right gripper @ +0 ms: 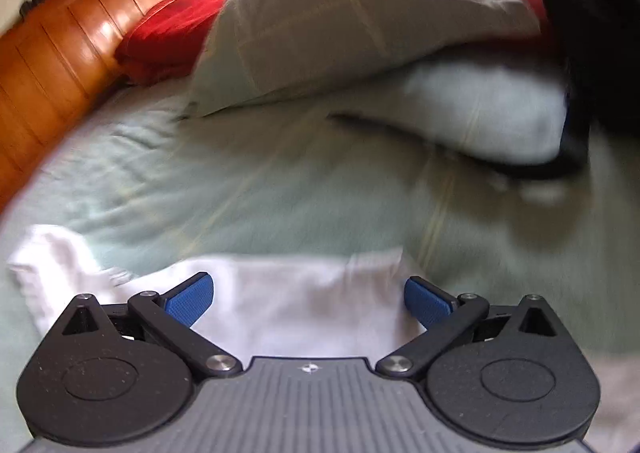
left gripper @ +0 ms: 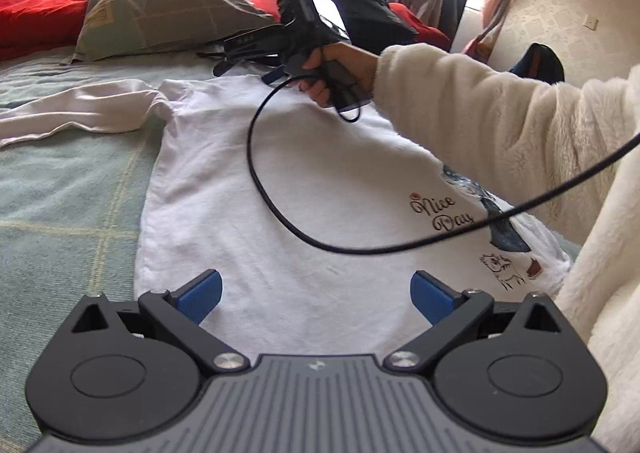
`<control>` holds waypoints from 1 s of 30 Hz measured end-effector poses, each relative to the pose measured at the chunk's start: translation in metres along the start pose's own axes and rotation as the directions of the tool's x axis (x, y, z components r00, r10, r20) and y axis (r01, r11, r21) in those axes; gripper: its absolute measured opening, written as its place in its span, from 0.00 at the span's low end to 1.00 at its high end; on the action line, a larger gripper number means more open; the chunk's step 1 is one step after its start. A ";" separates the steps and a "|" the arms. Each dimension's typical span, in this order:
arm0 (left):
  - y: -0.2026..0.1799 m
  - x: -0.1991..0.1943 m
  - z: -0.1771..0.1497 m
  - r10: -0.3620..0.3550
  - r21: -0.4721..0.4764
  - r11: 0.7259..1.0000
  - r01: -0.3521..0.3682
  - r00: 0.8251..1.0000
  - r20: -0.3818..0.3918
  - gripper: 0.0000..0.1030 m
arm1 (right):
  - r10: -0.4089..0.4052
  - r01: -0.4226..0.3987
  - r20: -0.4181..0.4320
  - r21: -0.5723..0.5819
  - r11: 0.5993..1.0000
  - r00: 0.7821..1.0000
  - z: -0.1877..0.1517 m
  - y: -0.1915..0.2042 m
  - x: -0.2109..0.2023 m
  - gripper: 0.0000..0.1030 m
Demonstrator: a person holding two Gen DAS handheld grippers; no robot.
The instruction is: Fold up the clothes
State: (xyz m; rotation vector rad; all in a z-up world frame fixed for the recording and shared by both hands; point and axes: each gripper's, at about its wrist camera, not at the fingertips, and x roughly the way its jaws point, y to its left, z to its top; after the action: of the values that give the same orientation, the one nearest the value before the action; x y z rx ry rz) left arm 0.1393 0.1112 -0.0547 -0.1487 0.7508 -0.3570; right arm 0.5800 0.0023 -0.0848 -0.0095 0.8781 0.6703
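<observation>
Flat on the pale green bedsheet (left gripper: pixel 68 189) lies the white long-sleeved shirt (left gripper: pixel 248 181), one sleeve stretched sideways. Both the left gripper (left gripper: pixel 316 295) and right gripper (right gripper: pixel 308 299) hover above it, jaws spread wide, holding nothing. A black cable (left gripper: pixel 256 173) loops across the shirt; a pillow (left gripper: pixel 160 9) and red blanket (left gripper: pixel 36 13) sit beyond.
</observation>
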 end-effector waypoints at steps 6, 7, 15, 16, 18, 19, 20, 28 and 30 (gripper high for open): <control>0.000 -0.001 0.000 0.003 0.003 1.000 -0.003 1.000 0.002 0.97 | 0.016 -0.016 0.018 0.007 1.000 1.000 0.014 -0.013 -0.029 1.00; 0.000 0.000 0.000 0.000 0.004 1.000 0.000 1.000 0.001 0.97 | 0.017 -0.017 0.026 -0.001 1.000 0.999 0.014 -0.018 -0.041 1.00; -0.014 0.015 0.001 -0.023 0.050 0.998 0.025 0.999 -0.031 0.97 | 0.092 -0.078 -0.072 0.173 0.982 0.993 -0.026 -0.090 -0.106 1.00; -0.016 0.016 0.002 -0.022 0.053 0.998 0.024 0.999 -0.035 0.97 | 0.089 -0.070 -0.092 0.188 0.980 0.992 -0.031 -0.093 -0.104 1.00; -0.018 0.018 0.002 -0.019 0.055 0.998 0.022 0.999 -0.041 0.97 | 0.073 -0.048 -0.114 0.204 0.978 0.991 -0.040 -0.098 -0.098 1.00; -0.018 0.018 0.002 -0.017 0.055 0.998 0.019 0.999 -0.044 0.97 | 0.064 -0.039 -0.113 0.206 0.978 0.992 -0.042 -0.099 -0.093 1.00; -0.017 0.019 0.002 -0.014 0.055 0.998 0.017 0.999 -0.045 0.97 | 0.044 -0.025 -0.099 0.192 0.981 0.994 -0.041 -0.098 -0.088 1.00; -0.016 0.019 0.003 -0.005 0.048 0.999 0.007 0.999 -0.048 0.97 | -0.104 0.106 -0.027 0.068 0.992 0.994 -0.021 -0.089 -0.069 0.96; -0.015 0.020 0.003 -0.006 0.046 0.999 0.008 0.999 -0.047 0.97 | -0.130 0.130 0.001 -0.008 0.991 0.992 -0.019 -0.085 -0.081 0.90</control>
State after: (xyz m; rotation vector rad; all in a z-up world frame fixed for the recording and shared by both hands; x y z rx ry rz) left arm 0.1510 0.0897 -0.0617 -0.1003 0.7875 -0.3853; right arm 0.5766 -0.1143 -0.0621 -0.0731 0.8663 0.5520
